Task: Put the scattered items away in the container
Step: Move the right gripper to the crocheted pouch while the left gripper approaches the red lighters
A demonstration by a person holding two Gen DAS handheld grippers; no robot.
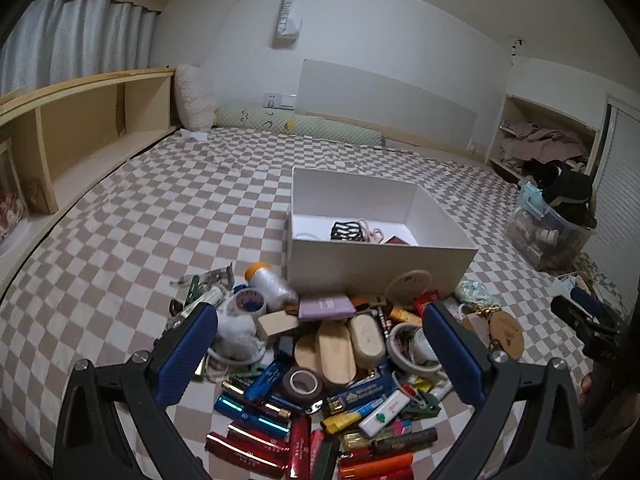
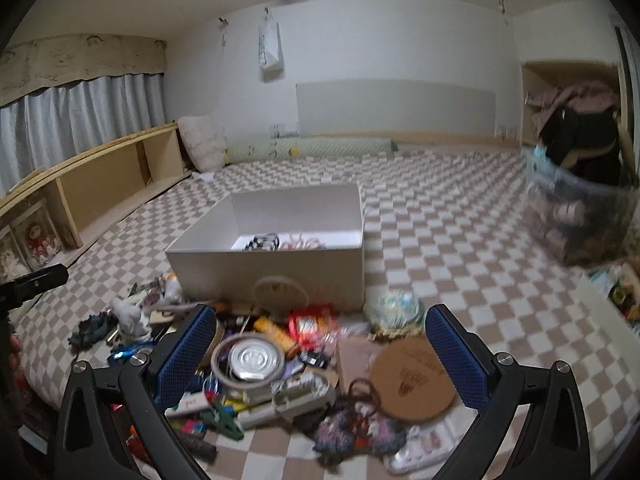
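The left gripper (image 1: pixel 320 354) hangs with its blue-padded jaws spread wide and empty above a heap of scattered small items (image 1: pixel 320 380): lighters, tape rolls, wooden pieces. The right gripper (image 2: pixel 320 354) likewise has its jaws spread and empty, over a roll of tape holding a silver disc (image 2: pixel 249 362) and a round cork coaster (image 2: pixel 412 380). Just beyond the heap, on the brown-and-white checked bed cover (image 1: pixel 140 220), stands the open white rectangular box (image 1: pixel 380 264), with a few things already inside.
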